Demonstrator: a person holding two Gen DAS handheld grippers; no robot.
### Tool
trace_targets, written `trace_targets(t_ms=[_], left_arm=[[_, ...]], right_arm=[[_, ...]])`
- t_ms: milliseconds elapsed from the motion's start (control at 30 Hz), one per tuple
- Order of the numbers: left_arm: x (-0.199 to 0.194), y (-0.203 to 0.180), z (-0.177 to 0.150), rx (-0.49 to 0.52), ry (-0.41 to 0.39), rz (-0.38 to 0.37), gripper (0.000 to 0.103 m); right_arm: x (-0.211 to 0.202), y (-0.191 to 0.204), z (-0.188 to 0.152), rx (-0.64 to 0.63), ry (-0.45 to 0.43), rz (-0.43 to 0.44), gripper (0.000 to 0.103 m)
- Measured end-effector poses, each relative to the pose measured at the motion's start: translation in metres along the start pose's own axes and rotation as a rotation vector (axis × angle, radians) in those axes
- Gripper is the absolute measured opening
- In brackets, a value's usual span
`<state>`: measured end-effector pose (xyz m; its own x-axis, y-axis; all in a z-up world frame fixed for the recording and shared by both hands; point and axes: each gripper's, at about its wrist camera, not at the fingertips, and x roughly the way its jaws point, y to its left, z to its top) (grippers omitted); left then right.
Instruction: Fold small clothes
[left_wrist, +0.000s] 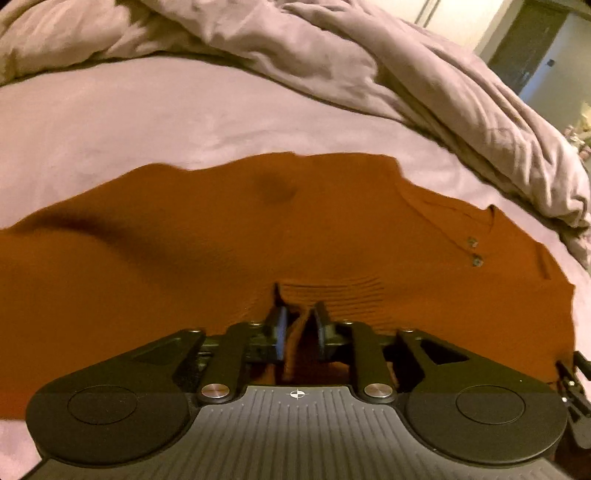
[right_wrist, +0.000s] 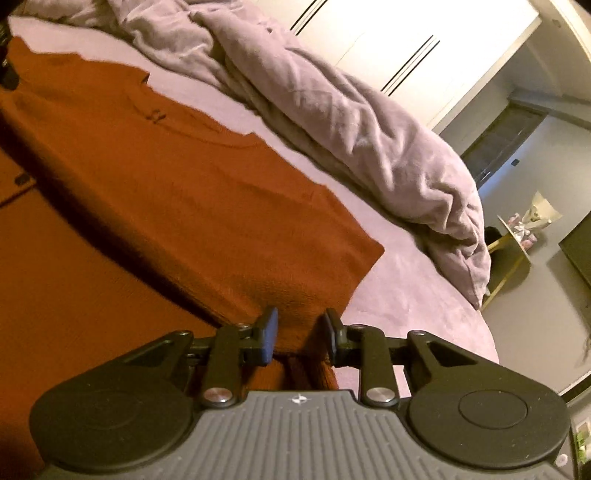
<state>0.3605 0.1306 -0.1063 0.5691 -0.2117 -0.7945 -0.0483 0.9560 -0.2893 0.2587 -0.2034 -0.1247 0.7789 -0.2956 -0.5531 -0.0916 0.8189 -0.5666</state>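
Rust-orange knit top is lying spread flat on the mauve bedsheet, its two-button neckline sitting at about 2 o'clock from the left gripper and the rumpled grey duvet bunching beyond it at 12 to 2 o'clock. Left gripper is pinching a raised ridge of the ribbed fabric, jaws narrowed onto it. Right gripper is sitting at the top's near corner by the 6 o'clock edge, jaws narrowed with a fold of the knit gripped between the pads.
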Motion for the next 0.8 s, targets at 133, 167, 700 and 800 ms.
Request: trace_targets(t_ms=[133, 167, 700, 800], left_arm=[[-0.019, 0.004, -0.002, -0.041, -0.037, -0.014, 0.033], [-0.024, 0.003, -0.003, -0.039, -0.046, -0.018, 0.036], [-0.055, 0.032, -0.036, -0.256, -0.064, -0.072, 0.09], [-0.088, 0.075, -0.054, -0.353, -0.126, -0.026, 0.092]], right_arm=[[-0.004, 0.003, 0.005, -0.036, 0.007, -0.005, 0.026], [-0.008, 0.002, 0.007, -0.028, -0.004, 0.005, 0.026], [-0.03, 0.021, 0.017, -0.023, 0.045, 0.093, 0.033], [-0.056, 0.018, 0.01, 0.043, 0.03, 0.135, 0.043]])
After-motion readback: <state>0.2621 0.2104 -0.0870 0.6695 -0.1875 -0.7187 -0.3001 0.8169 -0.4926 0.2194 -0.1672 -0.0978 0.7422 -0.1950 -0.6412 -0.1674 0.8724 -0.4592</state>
